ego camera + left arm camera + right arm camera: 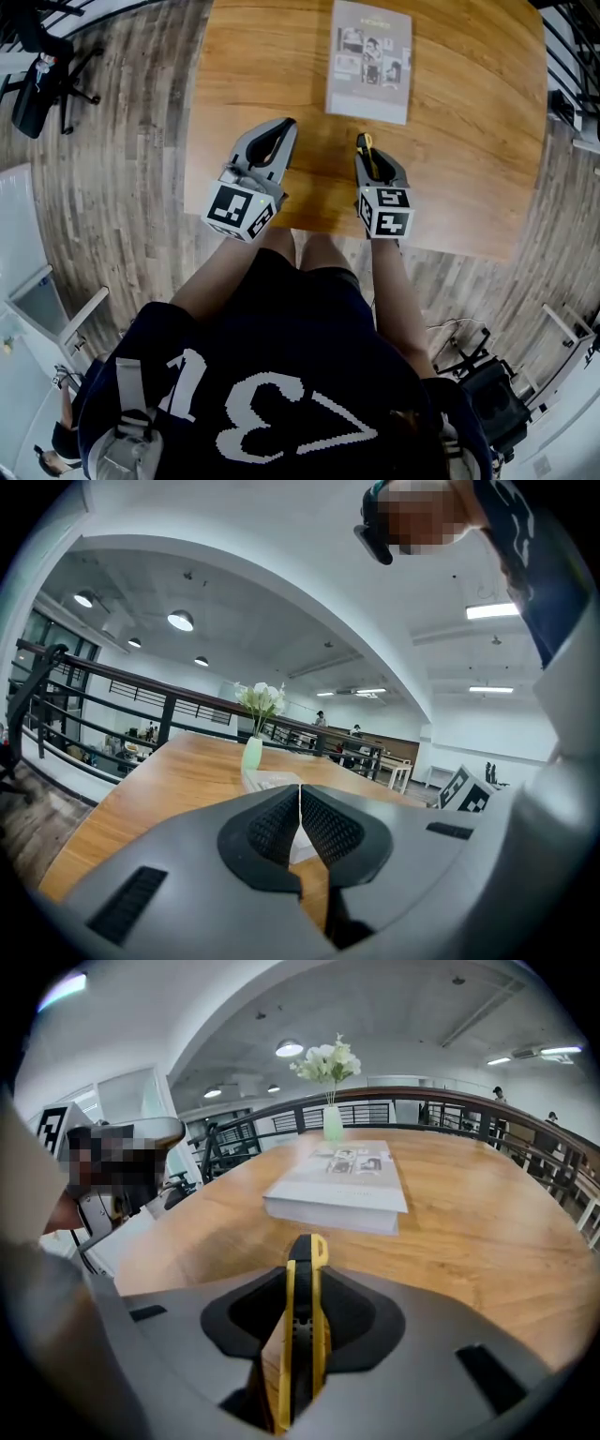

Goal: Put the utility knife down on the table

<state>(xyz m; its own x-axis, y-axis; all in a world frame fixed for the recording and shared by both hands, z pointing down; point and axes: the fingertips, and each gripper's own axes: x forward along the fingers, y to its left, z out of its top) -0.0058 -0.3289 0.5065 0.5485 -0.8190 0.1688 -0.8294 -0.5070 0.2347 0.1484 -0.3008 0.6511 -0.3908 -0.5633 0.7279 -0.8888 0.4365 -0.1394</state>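
A yellow and black utility knife (302, 1326) stands on edge between the jaws of my right gripper (302, 1321), which is shut on it; its tip pokes out past the jaws. From the head view the knife (367, 148) shows at the front of the right gripper (364, 150), held over the near part of the wooden table (469, 141). My left gripper (284, 131) hovers beside it over the table's near edge. Its jaws are shut together with nothing between them, as the left gripper view shows (300, 803).
A white book (369, 60) lies flat on the table beyond both grippers, also seen ahead in the right gripper view (342, 1185). A small green vase with white flowers (332, 1119) stands at the far end. Wood floor surrounds the table; a black stand (42, 66) is at left.
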